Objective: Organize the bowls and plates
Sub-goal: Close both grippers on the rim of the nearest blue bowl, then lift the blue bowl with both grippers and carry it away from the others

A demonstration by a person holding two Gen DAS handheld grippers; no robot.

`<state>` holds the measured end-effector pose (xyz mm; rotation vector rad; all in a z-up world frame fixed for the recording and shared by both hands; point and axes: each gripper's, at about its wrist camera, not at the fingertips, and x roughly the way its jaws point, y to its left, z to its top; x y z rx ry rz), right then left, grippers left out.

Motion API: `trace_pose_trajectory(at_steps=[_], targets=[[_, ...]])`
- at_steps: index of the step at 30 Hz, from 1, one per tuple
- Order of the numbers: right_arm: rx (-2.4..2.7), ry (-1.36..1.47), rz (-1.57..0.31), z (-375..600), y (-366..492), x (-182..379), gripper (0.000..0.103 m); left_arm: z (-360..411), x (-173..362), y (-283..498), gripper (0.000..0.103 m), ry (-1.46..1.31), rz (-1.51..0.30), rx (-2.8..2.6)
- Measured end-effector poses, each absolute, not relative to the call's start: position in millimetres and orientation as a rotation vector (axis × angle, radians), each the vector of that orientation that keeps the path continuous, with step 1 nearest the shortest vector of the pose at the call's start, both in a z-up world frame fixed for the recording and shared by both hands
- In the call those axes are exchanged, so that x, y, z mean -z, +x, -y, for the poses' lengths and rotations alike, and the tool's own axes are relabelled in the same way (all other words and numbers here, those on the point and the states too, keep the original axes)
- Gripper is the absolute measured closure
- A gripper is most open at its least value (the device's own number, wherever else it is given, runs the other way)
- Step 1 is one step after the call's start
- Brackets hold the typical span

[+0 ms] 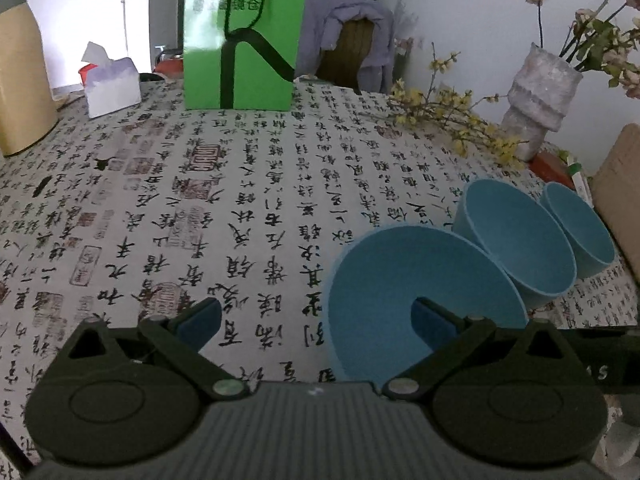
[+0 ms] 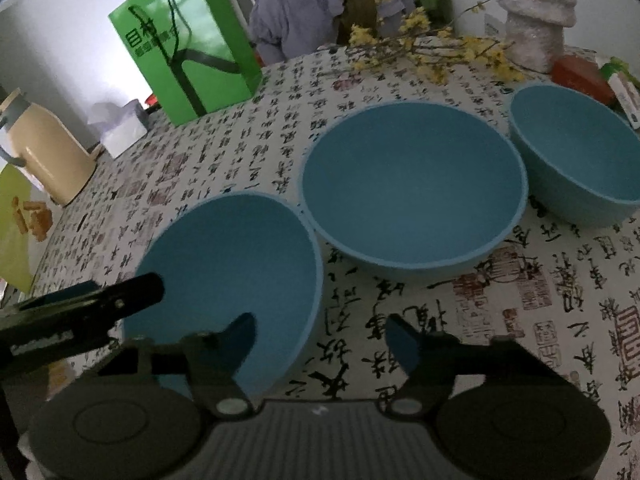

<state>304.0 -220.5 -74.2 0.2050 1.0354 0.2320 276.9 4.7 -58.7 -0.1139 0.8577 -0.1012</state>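
Your left gripper point(image 1: 318, 320) is spread wide, its right finger inside the near bowl point(image 1: 400, 272) at 4 o'clock. Your right gripper point(image 2: 322, 336) is spread too, straddling that bowl's rim. The middle bowl point(image 2: 412, 188) and far bowl point(image 2: 576, 152) sit toward 1 o'clock on the table point(image 1: 240, 208).

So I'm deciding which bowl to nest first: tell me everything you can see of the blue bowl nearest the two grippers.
The nearest matte blue round bowl looks like plastic, is empty and stands upright on the calligraphy-print tablecloth, at the left end of a row of three bowls. Its rim sits very close to the larger middle blue bowl; contact is unclear. The left gripper and right gripper are both open, each with one finger over the bowl's rim.
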Motion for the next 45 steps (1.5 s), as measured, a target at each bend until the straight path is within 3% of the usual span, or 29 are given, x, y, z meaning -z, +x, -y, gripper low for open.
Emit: trace_pose_trajectory(at_steps=[7, 9, 13, 15, 21, 24, 28, 45], targets=[[-0.247, 0.207, -1.075, 217, 315, 80, 0.052, 2, 66, 283, 0.019, -0.095, -0.884, 0.117], [-0.252, 0.212, -1.084, 216, 316, 82, 0.055, 3, 67, 284, 0.030, -0.099, -0.891, 0.125], [-0.258, 0.223, -1.113, 215, 319, 86, 0.060, 6, 70, 283, 0.042, -0.088, -0.903, 0.134], [-0.257, 0.227, -1.127, 214, 320, 88, 0.063, 8, 72, 284, 0.055, -0.086, -0.921, 0.144], [-0.275, 0.260, -1.171, 214, 322, 95, 0.081, 10, 80, 286, 0.076, -0.095, -0.960, 0.152], [-0.282, 0.273, -1.175, 214, 322, 96, 0.084, 9, 82, 286, 0.083, -0.099, -0.970, 0.149], [-0.281, 0.267, -1.174, 213, 322, 95, 0.084, 4, 82, 287, 0.088, -0.119, -0.978, 0.143], [-0.290, 0.258, -1.163, 211, 316, 84, 0.084, 4, 70, 276, 0.088, -0.112, -0.952, 0.131]])
